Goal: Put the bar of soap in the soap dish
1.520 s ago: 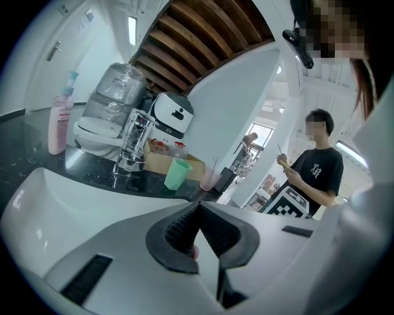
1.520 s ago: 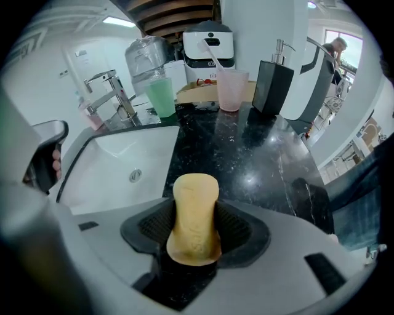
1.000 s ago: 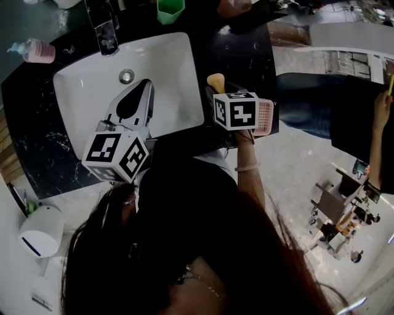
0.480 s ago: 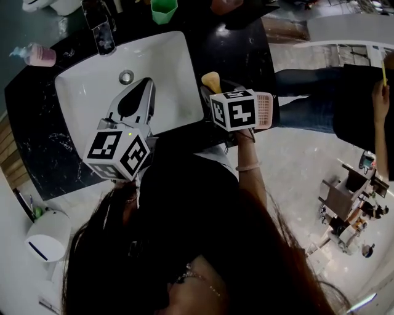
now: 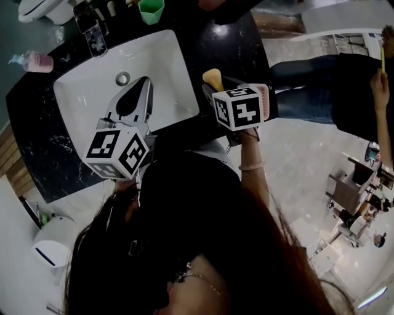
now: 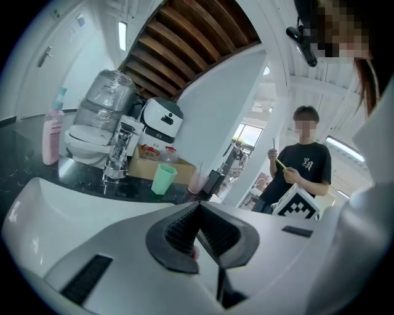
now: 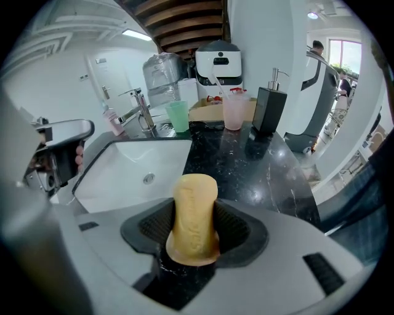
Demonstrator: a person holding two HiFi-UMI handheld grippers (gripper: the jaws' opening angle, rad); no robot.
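We find raised lettering on the face of the bar of soap (image 7: 195,216), too soft to read. The marker cubes carry only black-and-white squares, and the white print on the bystander's black shirt (image 6: 306,165) is too small to make out.

The right gripper (image 5: 217,90) is clamped on the soap, which stands upright between its pads at frame centre, over the black counter (image 5: 237,52) just right of the white sink (image 5: 80,98). A pink slatted dish (image 5: 264,101) peeks out at the cube's right edge. The left gripper (image 6: 198,208) has its pads pressed together with nothing between them, over the sink.

Compared with a second ago, both grippers and the soap sit almost where they were. Only the surroundings have slid, the green cup (image 5: 151,10) now nearer the upper left.
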